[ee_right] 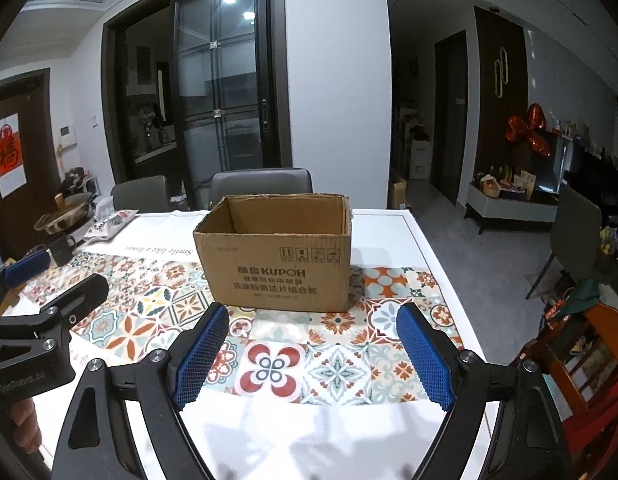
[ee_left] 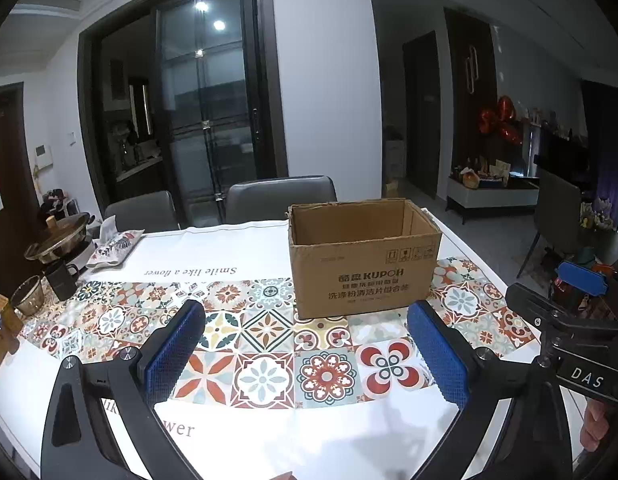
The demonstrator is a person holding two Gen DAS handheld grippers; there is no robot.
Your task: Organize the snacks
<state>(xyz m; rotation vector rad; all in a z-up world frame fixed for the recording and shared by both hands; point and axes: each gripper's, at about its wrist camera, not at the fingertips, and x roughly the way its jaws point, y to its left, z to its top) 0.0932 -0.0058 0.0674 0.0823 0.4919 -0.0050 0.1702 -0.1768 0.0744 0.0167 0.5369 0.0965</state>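
Left gripper: blue pads spread wide, holding nothing.
Right gripper: blue pads wide apart, holding nothing.
Box: open brown cardboard box, flaps gone, stands beyond both grippers on the patterned tablecloth.
Left view only: black mug and glass bowl, far left.
Right view only: orange chair, right.

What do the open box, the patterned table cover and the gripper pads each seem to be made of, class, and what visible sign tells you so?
Box: brown corrugated cardboard, matte; ragged cut rim, printed shipping symbols.
Table cover: probably printed cloth or vinyl, matte; flat tile pattern with lettering; which one is unclear.
Gripper pads: blue, likely rubber or soft plastic; fine gridded texture on black arms.
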